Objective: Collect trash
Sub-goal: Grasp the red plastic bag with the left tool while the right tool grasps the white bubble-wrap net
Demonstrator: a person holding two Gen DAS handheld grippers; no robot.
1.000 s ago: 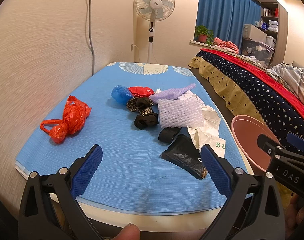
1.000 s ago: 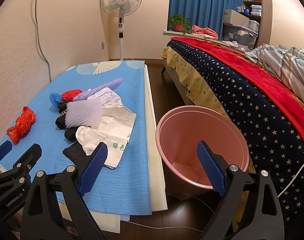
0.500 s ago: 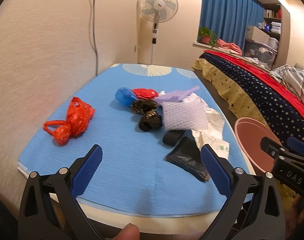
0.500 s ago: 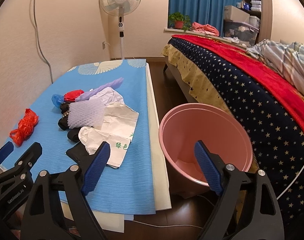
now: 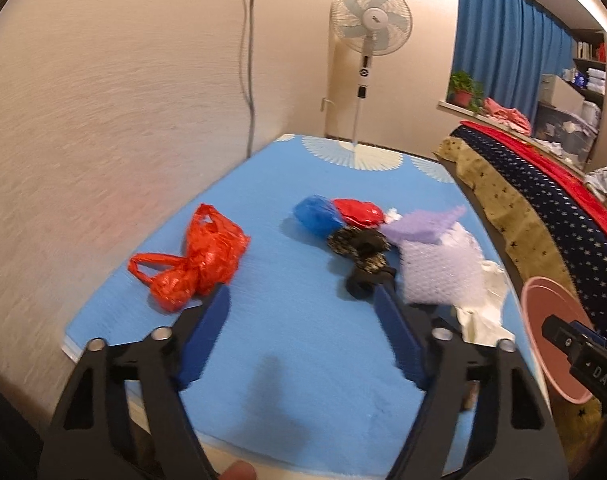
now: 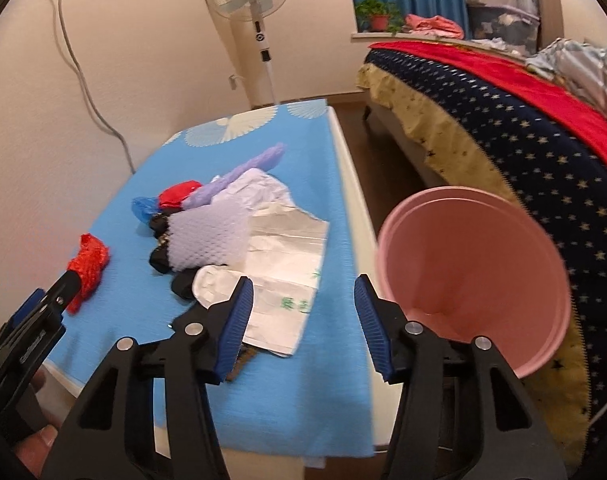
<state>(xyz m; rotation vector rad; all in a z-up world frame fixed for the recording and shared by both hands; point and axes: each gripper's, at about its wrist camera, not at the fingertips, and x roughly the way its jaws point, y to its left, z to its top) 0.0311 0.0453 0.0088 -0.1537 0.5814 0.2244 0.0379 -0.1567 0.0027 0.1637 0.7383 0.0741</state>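
Two open claws over a table of trash

The left claw (image 5: 301, 330) and right claw (image 6: 303, 318) both gaped, holding nothing. The trash pile (image 6: 223, 236) and red bag (image 5: 197, 262) lay on the table (image 5: 303, 360); the pink bin (image 6: 469, 276) stood beside it.

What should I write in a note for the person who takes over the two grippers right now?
Left gripper: open, empty, above the blue mat, near the orange bag.
Right gripper: open, empty, over the mat's right edge, beside the white paper bag.
Trash on the mat: orange bag alone at left; a pile with a blue bag, a red bag, purple wrap and black pieces.
Pink bin: on the floor right of the mat, looks empty.
Done: nothing collected. Left: everything.
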